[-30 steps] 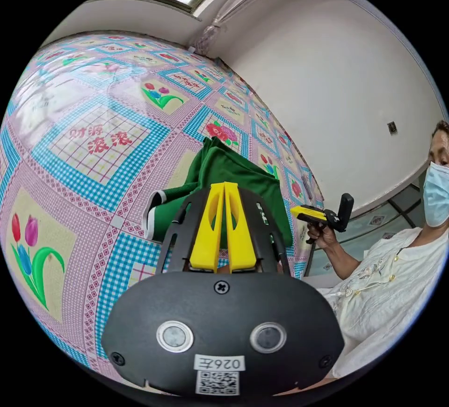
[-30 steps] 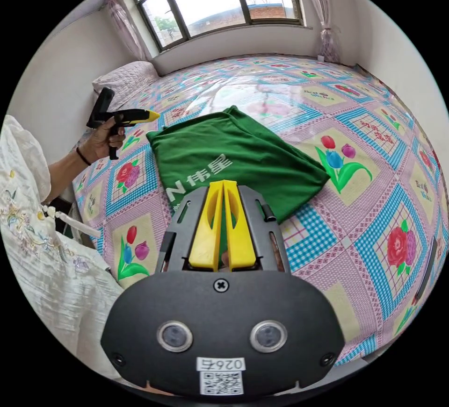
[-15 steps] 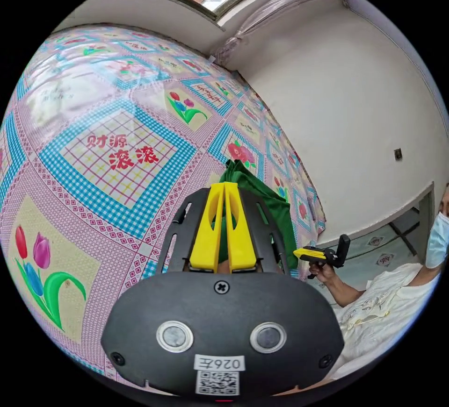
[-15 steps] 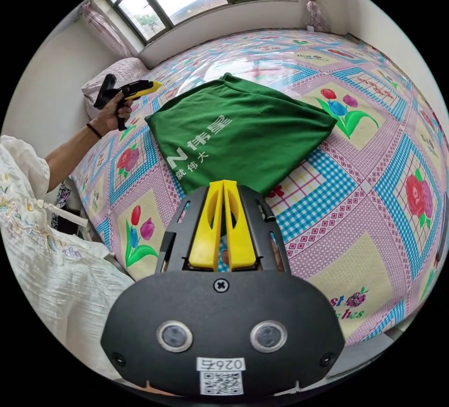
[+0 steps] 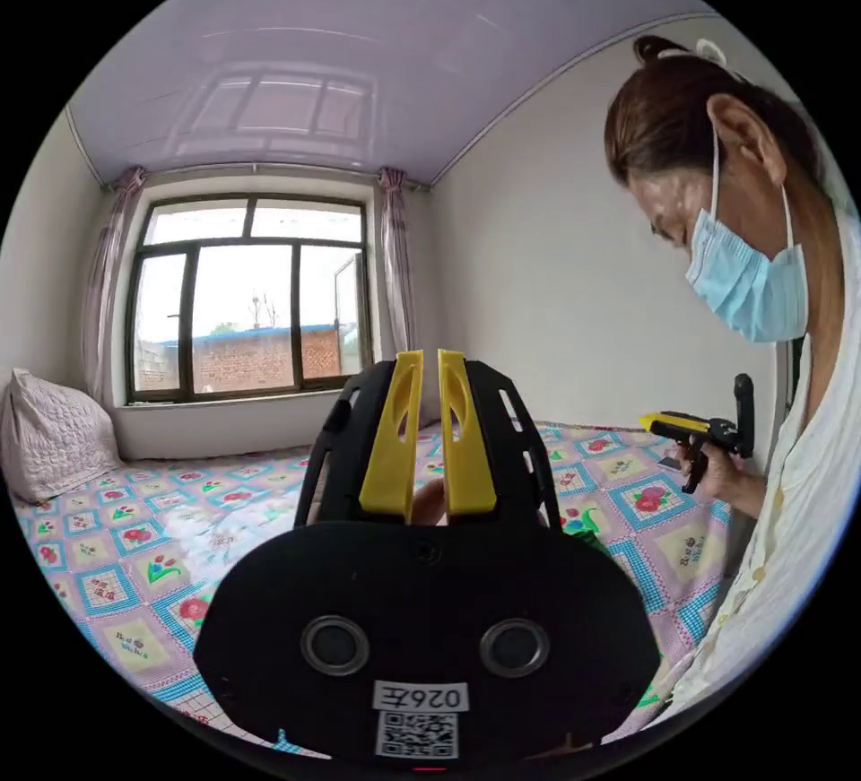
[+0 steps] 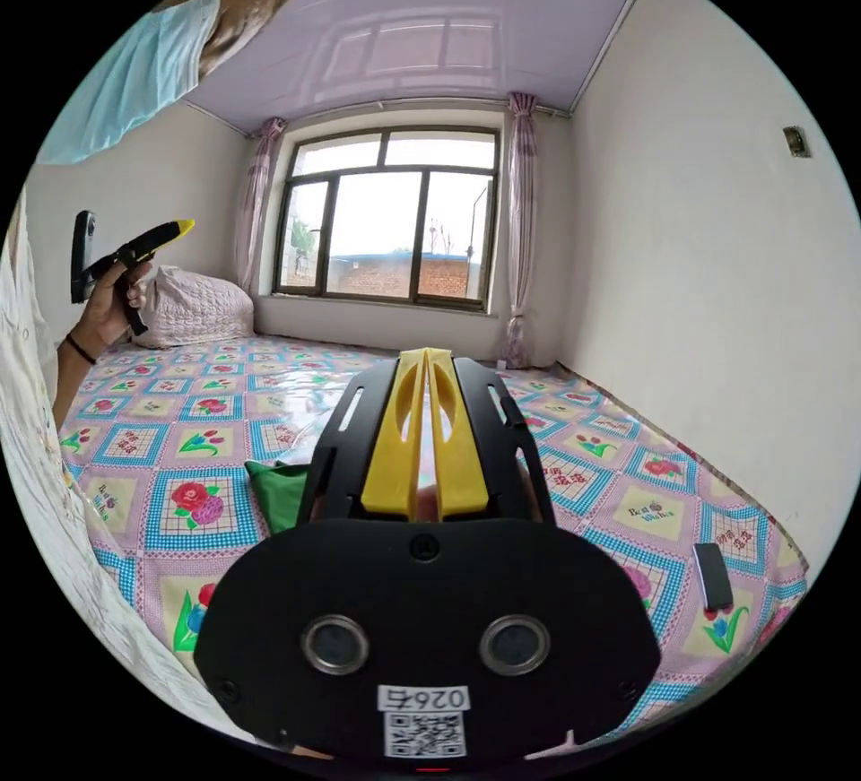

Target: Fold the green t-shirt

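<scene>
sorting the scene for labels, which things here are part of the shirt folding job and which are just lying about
Part of the job:
green t-shirt
left gripper
right gripper
bed, the surface it lies on

Just lying about:
pillow
small dark object near the bed's edge

We see both grippers held up in open air above the bed [image 6: 224, 431], nothing near their tips. In the left gripper view the left gripper [image 5: 430, 360] has its jaws a slit apart; in the right gripper view the right gripper [image 6: 427, 355] has them pressed together. The patterned bed cover lies broad and flat, open to approach from our side. On it sit the green t-shirt [image 6: 280, 494], partly hidden behind the right gripper body, a small dark device [image 6: 713, 577] near the right-hand wall [image 6: 717, 279], and a quilted pillow [image 6: 193, 308] at the far left corner. Walls and the window [image 6: 390, 221] close the far side
</scene>
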The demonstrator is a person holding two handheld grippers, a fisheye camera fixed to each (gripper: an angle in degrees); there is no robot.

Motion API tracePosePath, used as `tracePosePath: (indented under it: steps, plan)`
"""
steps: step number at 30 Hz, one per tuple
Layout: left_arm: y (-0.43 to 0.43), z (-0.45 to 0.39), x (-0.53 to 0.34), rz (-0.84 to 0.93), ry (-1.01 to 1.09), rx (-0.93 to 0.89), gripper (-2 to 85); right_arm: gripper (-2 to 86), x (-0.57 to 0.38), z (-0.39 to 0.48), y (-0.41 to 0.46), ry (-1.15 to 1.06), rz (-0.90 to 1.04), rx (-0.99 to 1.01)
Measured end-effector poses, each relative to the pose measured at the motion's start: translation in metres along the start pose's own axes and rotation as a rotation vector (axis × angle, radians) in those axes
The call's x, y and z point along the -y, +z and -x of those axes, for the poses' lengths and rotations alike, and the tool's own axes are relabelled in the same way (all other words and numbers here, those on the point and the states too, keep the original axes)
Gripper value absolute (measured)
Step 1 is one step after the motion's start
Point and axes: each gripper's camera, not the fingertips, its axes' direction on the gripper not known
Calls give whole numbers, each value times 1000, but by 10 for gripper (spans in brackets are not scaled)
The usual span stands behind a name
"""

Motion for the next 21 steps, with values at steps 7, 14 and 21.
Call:
tracePosePath:
  steps: [7,14,21]
  plan:
    - [-53,-16,32,-230,-66,-487,-2,-9,32,4,-1,-187,-36,-86]
    - [10,-18,-51,36,-412,-80,2,33,11,-33,94,-251,260,213]
    - [104,-16,-201,493,-651,2,92,57,-63,-81,221,-219,640,462]
